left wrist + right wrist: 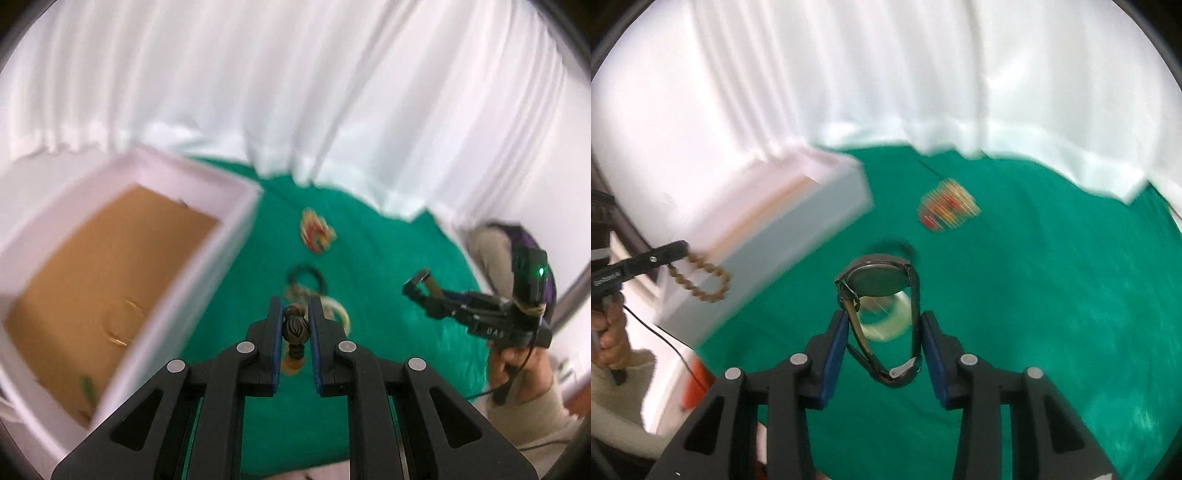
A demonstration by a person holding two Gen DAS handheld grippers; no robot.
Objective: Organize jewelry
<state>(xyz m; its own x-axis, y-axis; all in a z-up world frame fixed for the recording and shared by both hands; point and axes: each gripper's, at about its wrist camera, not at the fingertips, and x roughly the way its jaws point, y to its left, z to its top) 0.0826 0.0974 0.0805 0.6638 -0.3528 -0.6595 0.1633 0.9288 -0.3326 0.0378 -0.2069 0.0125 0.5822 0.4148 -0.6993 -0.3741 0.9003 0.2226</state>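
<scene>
A surface covered in bright green cloth (pixel 388 280) carries everything here, white drapery closing it in at the back. At its left sits a white open-topped box (pixel 207 251) with a brown cardboard floor, and out on the green lie a red-and-gold bangle cluster (pixel 317 233), a thin black ring-shaped band (pixel 320 277) and a pale cream bangle (pixel 903 314). All of it is blurred.
</scene>
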